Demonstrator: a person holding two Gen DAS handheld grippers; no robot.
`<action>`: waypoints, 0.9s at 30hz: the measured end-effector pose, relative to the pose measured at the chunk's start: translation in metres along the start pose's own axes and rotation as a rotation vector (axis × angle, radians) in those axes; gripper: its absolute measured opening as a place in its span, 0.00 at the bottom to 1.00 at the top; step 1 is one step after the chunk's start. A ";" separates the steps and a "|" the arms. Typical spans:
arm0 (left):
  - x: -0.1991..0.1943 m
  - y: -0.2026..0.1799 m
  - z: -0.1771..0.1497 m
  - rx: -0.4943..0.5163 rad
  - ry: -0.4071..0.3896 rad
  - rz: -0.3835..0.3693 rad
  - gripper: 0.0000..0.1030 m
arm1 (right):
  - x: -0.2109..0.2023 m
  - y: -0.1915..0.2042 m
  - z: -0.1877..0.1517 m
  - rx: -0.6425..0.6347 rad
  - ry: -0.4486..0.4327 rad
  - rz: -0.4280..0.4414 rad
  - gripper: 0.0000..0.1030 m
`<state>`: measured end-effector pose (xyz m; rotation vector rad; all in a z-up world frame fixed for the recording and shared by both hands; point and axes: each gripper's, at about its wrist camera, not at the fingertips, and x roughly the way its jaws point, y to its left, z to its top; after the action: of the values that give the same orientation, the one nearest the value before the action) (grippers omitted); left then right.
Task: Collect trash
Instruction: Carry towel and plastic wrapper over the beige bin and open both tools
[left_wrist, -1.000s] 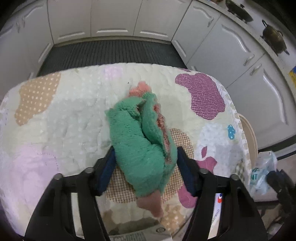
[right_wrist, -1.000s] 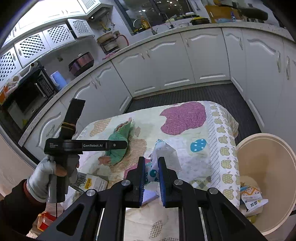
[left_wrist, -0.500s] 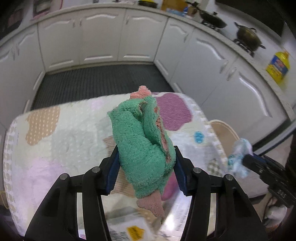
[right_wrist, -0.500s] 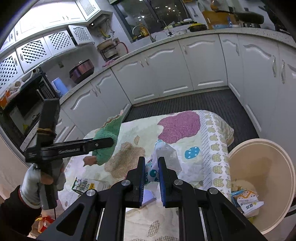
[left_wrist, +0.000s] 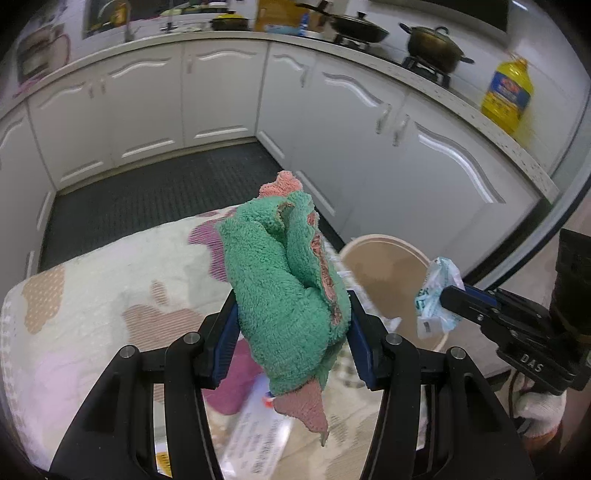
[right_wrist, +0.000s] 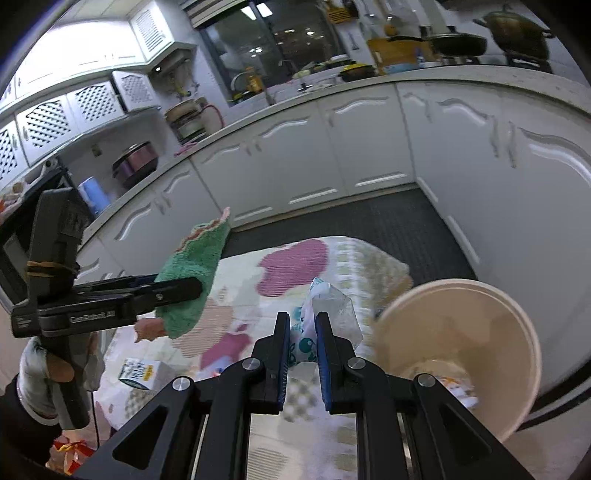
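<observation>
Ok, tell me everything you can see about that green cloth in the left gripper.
The green cloth is fluffy terry, bunched into a lump, with a pink underside showing at its top tip, along a worn seam and at a hanging corner. The left gripper pinches it between blue-padded fingers, holding it off the quilted table cover.

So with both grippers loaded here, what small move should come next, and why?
Probably carry the right gripper a bit further right, over the bin, then release. Its jaws pinch the plastic wrapper, which sits just short of the rim. The left gripper holds the green cloth.
</observation>
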<state>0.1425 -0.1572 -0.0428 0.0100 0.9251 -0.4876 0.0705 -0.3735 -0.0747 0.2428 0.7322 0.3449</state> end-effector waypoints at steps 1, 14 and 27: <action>0.002 -0.006 0.001 0.010 0.004 -0.004 0.50 | -0.002 -0.005 0.000 0.006 -0.001 -0.010 0.13; 0.051 -0.072 0.010 0.082 0.095 -0.094 0.50 | -0.012 -0.083 -0.019 0.116 0.007 -0.142 0.13; 0.107 -0.109 0.009 0.051 0.187 -0.179 0.53 | 0.019 -0.135 -0.046 0.220 0.121 -0.223 0.24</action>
<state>0.1582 -0.2989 -0.0981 0.0197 1.1016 -0.6847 0.0816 -0.4850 -0.1642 0.3468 0.9094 0.0660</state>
